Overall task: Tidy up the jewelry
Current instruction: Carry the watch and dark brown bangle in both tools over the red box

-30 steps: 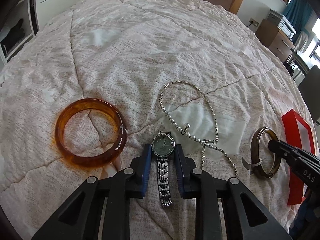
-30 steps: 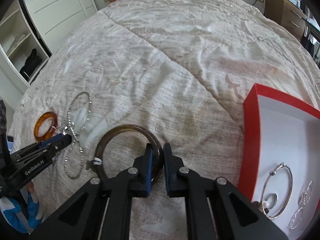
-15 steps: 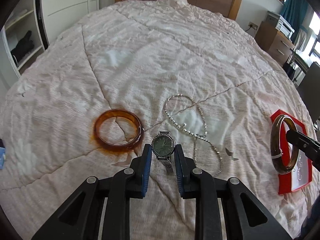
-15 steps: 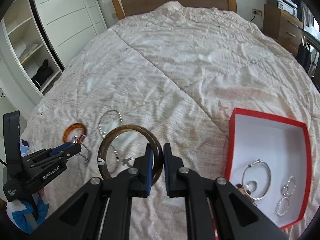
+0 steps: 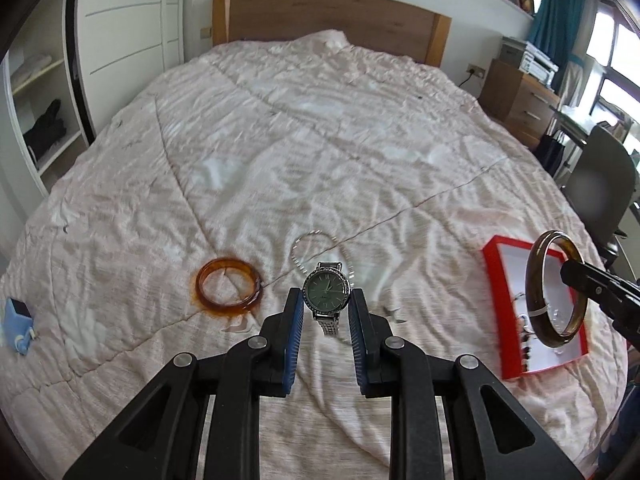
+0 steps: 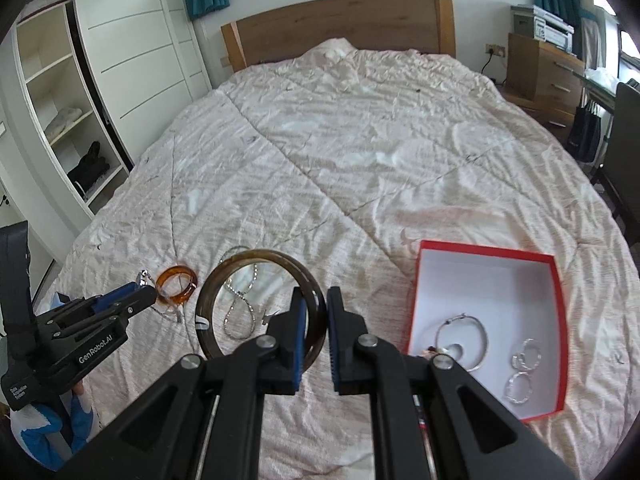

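Note:
My left gripper is shut on a silver watch with a green dial and holds it high above the bed. My right gripper is shut on a dark brown bangle, lifted above the bed; the bangle also shows in the left wrist view, in front of the red box. An amber bangle and a silver chain necklace lie on the quilt. The red box with a white inside holds several silver rings and hoops.
The pink quilted bed fills both views, with a wooden headboard at the far end. A blue object lies at the bed's left edge. A white wardrobe stands left, a wooden dresser and chair right.
Both grippers have risen well above the bed, carrying the watch and the dark bangle. The jewelry on the quilt and the red box now look smaller and farther away.

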A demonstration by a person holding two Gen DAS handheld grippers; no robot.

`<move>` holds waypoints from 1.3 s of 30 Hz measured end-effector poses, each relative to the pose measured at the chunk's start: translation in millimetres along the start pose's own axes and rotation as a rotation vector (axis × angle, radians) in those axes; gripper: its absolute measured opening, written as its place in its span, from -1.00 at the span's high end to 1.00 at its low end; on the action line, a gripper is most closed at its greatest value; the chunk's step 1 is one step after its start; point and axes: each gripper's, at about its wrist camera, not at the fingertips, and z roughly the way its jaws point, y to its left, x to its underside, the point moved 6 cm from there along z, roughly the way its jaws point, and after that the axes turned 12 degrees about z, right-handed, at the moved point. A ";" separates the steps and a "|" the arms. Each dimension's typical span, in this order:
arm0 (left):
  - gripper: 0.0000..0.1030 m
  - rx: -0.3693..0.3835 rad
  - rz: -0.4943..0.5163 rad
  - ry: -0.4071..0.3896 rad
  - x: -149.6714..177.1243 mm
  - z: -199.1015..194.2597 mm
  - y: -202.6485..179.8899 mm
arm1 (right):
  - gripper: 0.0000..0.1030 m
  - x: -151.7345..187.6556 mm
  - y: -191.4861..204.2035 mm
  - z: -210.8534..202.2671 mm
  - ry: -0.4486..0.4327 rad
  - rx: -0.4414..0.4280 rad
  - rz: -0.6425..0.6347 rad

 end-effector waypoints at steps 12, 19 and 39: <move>0.56 0.043 0.090 -0.040 -24.2 -18.9 -67.2 | 0.82 -16.0 -54.7 -43.2 -0.066 0.042 0.057; 0.56 0.083 0.146 -0.029 -34.9 -4.3 -118.5 | 0.82 -19.3 -111.8 -49.4 -0.078 0.081 0.125; 0.56 0.179 0.294 0.067 -42.1 78.3 -242.1 | 0.82 -22.3 -244.3 3.3 -0.038 0.158 0.258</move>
